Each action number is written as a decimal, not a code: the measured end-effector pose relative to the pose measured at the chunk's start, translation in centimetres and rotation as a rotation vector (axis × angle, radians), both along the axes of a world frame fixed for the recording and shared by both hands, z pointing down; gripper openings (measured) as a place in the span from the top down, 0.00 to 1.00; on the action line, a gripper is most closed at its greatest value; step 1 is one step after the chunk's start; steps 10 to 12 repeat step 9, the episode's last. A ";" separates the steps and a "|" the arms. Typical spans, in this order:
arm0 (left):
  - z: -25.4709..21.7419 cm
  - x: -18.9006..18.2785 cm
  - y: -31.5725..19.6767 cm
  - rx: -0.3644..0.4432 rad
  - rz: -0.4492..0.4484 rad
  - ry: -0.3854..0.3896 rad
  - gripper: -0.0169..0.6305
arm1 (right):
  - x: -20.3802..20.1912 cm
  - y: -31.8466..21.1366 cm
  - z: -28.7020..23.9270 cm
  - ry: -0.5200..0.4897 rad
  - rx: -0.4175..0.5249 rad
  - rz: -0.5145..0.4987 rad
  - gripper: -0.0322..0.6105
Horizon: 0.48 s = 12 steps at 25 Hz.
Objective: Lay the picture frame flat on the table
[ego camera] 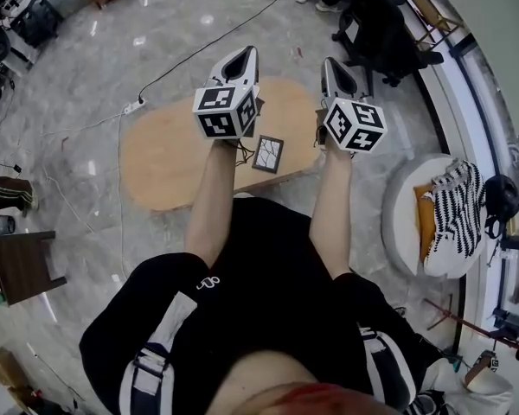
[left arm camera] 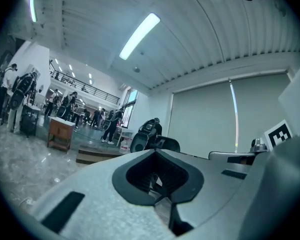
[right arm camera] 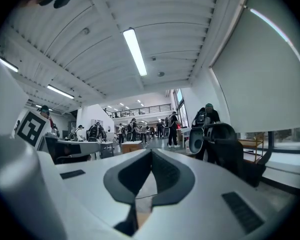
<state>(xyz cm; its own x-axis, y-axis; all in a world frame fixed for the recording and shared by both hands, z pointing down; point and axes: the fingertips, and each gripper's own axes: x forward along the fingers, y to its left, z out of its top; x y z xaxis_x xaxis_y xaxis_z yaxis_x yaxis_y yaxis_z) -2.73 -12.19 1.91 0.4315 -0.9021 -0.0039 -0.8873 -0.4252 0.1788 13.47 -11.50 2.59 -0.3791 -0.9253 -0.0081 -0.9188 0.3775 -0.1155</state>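
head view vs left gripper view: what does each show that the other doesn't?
Head view only: the oval light-wood table with the small dark-framed picture frame on it, and the person's forearms. Left gripper view only: the long ceiling strip light, pale roller blinds, distant people. Both: the shut left hand-held gripper and the black-and-white marker cube of the right hand-held gripper.

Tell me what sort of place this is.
Probably a big open-plan workshop or lab hall rather than a home. The clues are a polished stone floor, a ribbed ceiling with long strip lights, and many people standing among desks below a railed mezzanine.
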 end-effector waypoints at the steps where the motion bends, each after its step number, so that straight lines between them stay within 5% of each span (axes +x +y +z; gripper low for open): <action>1: -0.1 -0.1 0.0 0.003 0.001 -0.002 0.96 | 0.0 0.0 -0.1 0.001 0.004 0.002 0.93; 12: -0.8 -0.7 -1.2 0.014 -0.011 -0.007 0.96 | 0.2 -1.5 -0.9 0.011 0.018 0.013 0.93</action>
